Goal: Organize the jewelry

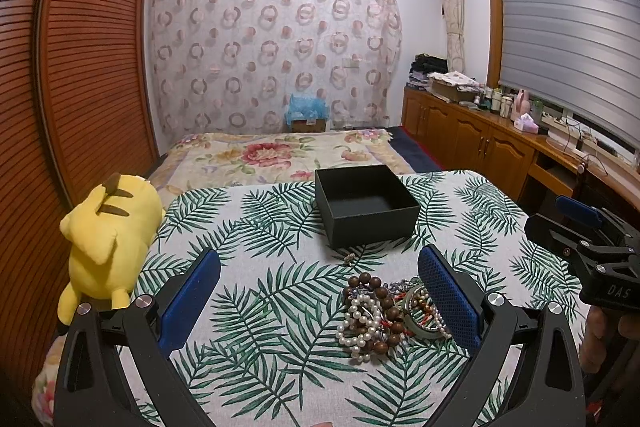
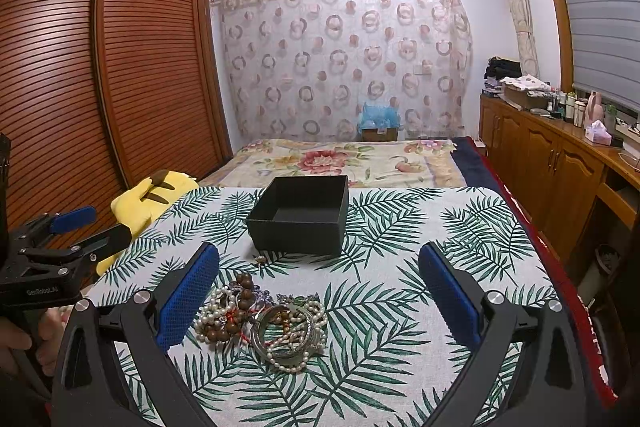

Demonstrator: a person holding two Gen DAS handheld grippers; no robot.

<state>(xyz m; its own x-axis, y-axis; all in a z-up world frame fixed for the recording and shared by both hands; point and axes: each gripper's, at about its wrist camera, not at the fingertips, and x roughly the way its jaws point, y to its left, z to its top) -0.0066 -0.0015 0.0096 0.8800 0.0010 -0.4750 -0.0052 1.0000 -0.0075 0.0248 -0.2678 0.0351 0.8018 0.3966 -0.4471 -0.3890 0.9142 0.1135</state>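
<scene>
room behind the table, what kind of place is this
Most likely a home bedroom: a bed with a floral blanket lies beyond the table, a louvered wooden wardrobe lines one wall, and a yellow plush toy rests at the table's edge.

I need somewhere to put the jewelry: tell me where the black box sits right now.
The black box sits open on the leaf-print cloth, near its far edge by the bed, just beyond the jewelry pile; nothing shows inside it.

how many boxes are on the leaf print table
1. The black open box sits at the far middle of the table, beyond the jewelry pile, apart from it. It looks empty. A cardboard box stands past the bed, not on the table.
</scene>
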